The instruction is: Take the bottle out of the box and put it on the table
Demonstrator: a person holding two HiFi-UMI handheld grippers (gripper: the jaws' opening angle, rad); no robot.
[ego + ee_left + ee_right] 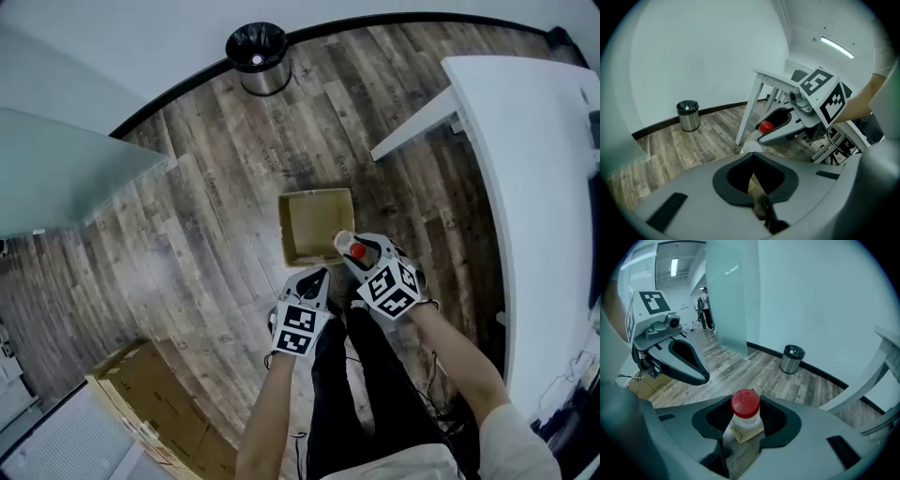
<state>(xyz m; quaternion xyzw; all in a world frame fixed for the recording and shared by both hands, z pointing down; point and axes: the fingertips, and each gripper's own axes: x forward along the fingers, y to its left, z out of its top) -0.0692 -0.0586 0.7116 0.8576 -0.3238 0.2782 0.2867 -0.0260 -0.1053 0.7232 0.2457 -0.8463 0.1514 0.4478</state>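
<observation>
Right gripper [356,253] pinches the red-capped bottle [745,405], held above the box [314,223]; left gripper [322,277] seems pressed together, empty. Next move: carry it to the table [525,150] and set it upright.

The right tool [351,247] points steeply down, its jaws clamped on the neck of a bottle [746,411]. The left tool [322,275] hangs just beside it, jaws closed and empty. Both forearms [457,361] reach forward, side by side.
</observation>
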